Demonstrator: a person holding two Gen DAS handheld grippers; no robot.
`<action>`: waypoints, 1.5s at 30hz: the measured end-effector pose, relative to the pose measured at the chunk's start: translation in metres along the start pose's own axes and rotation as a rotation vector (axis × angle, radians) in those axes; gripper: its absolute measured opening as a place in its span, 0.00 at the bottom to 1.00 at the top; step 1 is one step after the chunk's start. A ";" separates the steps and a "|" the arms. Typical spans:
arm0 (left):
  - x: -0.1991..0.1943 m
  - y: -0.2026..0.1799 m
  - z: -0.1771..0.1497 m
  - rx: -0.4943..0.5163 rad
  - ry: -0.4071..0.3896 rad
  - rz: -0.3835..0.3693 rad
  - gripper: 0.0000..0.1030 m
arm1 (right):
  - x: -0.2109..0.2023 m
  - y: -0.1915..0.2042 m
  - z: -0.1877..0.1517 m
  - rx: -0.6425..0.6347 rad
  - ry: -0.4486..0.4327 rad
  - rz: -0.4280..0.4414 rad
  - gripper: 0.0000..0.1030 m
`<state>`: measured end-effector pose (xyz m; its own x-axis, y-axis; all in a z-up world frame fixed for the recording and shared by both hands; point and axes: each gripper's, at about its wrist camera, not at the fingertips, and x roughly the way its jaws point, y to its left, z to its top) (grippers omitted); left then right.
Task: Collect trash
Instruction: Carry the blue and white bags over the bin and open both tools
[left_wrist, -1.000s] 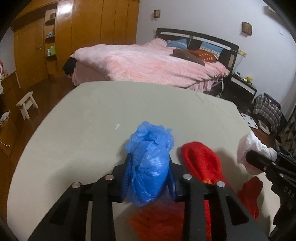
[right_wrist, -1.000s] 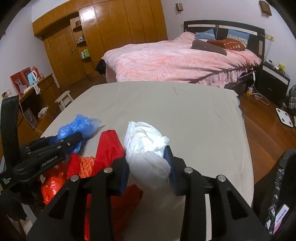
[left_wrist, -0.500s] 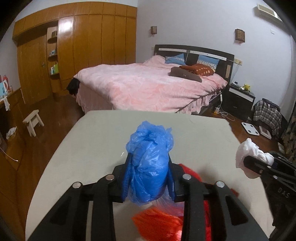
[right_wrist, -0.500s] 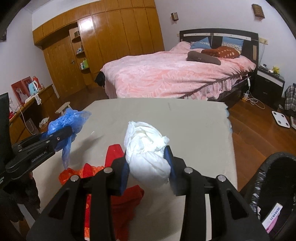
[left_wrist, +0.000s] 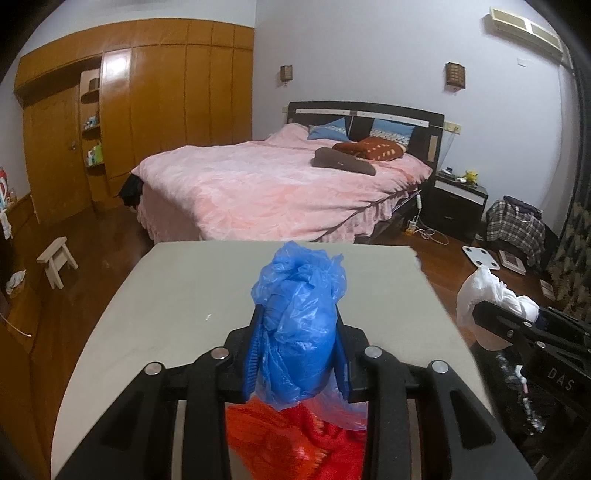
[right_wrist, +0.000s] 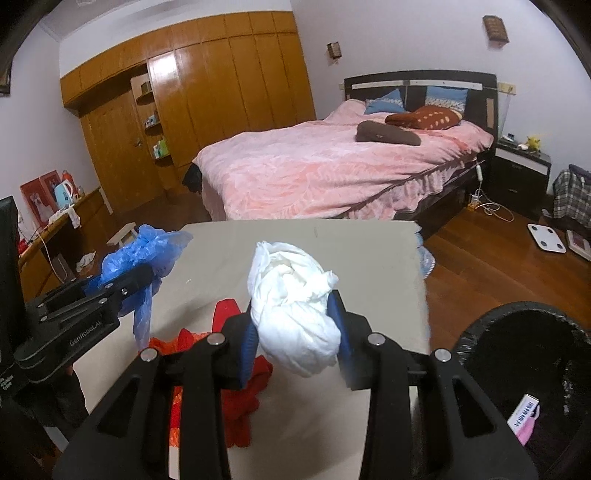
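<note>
A bedroom in a home was shown. A bed (left_wrist: 280, 188) with a pink cover and pillows (left_wrist: 369, 147) was set against a dark headboard (right_wrist: 421, 83), with a nightstand (left_wrist: 458, 199) beside it. One wall was taken up by a wooden wardrobe (right_wrist: 221, 92) with open shelves. A wood floor (right_wrist: 480, 251) was seen, on which a small stool (left_wrist: 55, 258) and a bathroom scale (right_wrist: 546, 238) were placed.

Grey table (right_wrist: 332, 247) bears crumpled red bags (right_wrist: 240, 402).
</note>
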<state>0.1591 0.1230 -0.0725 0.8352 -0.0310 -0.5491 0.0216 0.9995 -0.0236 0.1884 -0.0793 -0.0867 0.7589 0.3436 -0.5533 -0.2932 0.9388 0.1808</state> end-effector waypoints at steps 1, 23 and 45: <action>-0.002 -0.003 0.001 0.000 -0.002 -0.005 0.32 | -0.005 -0.002 0.001 0.002 -0.006 -0.004 0.34; -0.049 -0.101 0.007 0.070 -0.057 -0.182 0.32 | -0.112 -0.049 0.002 0.036 -0.114 -0.133 0.34; -0.076 -0.217 0.005 0.202 -0.098 -0.376 0.32 | -0.182 -0.134 -0.031 0.112 -0.150 -0.331 0.34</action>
<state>0.0935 -0.0917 -0.0218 0.7969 -0.4015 -0.4513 0.4326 0.9008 -0.0375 0.0720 -0.2679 -0.0353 0.8811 0.0130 -0.4727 0.0415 0.9936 0.1046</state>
